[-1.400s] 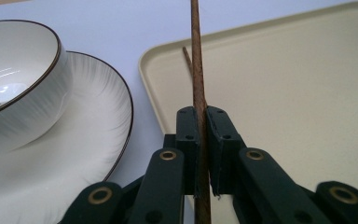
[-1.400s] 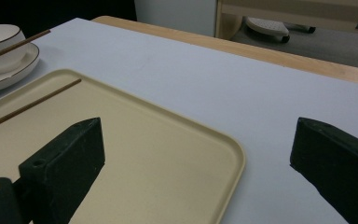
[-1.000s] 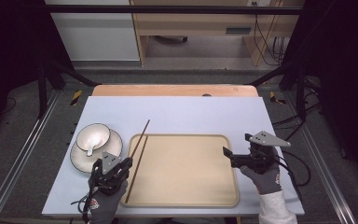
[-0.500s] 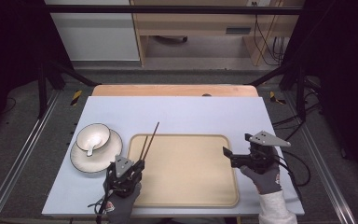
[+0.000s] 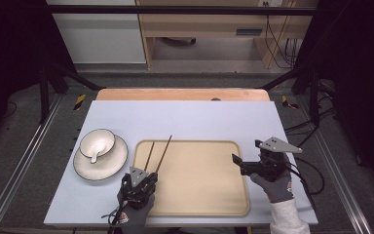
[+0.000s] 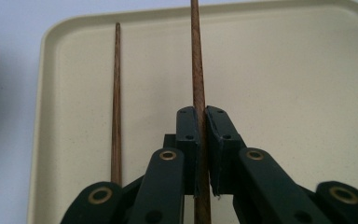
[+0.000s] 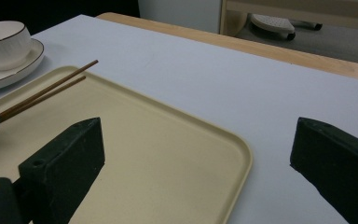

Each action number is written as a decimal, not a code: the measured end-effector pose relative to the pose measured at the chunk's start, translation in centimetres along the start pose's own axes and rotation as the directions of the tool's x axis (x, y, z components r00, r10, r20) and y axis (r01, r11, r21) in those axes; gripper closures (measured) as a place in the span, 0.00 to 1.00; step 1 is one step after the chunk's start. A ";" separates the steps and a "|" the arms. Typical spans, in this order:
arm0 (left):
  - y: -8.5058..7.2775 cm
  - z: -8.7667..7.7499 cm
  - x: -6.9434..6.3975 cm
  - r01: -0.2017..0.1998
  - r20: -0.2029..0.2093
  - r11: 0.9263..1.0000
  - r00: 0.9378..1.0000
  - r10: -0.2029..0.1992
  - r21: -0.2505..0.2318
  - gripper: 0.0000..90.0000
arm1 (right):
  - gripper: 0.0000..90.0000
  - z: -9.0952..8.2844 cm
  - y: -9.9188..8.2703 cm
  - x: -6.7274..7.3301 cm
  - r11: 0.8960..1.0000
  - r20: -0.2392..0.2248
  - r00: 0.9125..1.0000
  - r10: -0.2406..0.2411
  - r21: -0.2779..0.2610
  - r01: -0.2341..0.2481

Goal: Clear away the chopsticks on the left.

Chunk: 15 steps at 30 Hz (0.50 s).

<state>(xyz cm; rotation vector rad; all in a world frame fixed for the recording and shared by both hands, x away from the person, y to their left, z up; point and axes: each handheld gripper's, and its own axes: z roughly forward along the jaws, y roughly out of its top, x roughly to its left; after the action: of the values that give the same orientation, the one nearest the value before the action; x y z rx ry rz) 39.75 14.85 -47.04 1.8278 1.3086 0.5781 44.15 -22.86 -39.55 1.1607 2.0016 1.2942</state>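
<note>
My left gripper [image 5: 143, 176] is over the near-left part of the beige tray [image 5: 209, 207]. In the left gripper view it [image 6: 202, 116] is shut on a brown wooden chopstick [image 6: 196, 60] that points away across the tray [image 6: 284, 93]. The tip of this chopstick [image 5: 164, 152] reaches past the tray's far rim. A second chopstick [image 6: 116, 93] lies loose on the tray just to its left, and from above the loose chopstick [image 5: 149, 155] runs almost parallel to the held one. My right gripper [image 5: 238, 165] hovers open at the tray's right edge with nothing between its fingers.
A white bowl [image 5: 97, 142] with a spoon in it sits on a dark-rimmed white plate [image 5: 108, 168] left of the tray, close to the left gripper. The light blue table top [image 5: 195, 119] stretches behind the tray. A wooden strip [image 5: 175, 94] edges the far side.
The left gripper has moved right and lower, from beside the plate to over the tray's left part. One chopstick now lies apart on the tray. The right gripper has kept still.
</note>
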 end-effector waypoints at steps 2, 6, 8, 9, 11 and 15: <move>0.0 0.1 0.0 -0.003 0.002 1.000 1.000 0.003 0.008 0.93 | 0.03 0.0 0.0 0.0 1.000 0.000 1.000 0.000 0.000 0.000; -0.2 0.4 0.0 -0.003 0.002 1.000 1.000 0.003 0.022 0.93 | 0.03 0.0 0.0 0.0 1.000 -0.001 1.000 -0.001 -0.002 0.001; -0.3 0.6 -0.1 0.002 0.004 1.000 1.000 -0.002 0.028 0.93 | 0.03 0.0 0.0 0.0 1.000 -0.001 1.000 -0.001 -0.001 0.001; -0.3 0.6 -0.1 0.005 0.005 1.000 1.000 -0.005 0.025 0.93 | 0.03 0.0 0.0 0.0 1.000 0.000 1.000 0.000 0.000 0.000; -0.3 0.7 0.0 0.009 0.007 0.999 1.000 -0.009 0.040 0.93 | 0.03 0.0 0.0 0.0 1.000 0.002 1.000 -0.001 0.000 0.001; -0.2 0.9 0.0 0.011 0.005 0.998 1.000 -0.011 0.055 0.93 | 0.03 0.0 0.0 0.0 1.000 0.001 1.000 0.000 0.001 0.000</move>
<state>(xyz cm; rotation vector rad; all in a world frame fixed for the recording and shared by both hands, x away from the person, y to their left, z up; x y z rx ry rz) 40.31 14.60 -47.76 1.8644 1.3421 0.5352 44.18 -22.84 -39.58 1.1611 2.0023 1.2925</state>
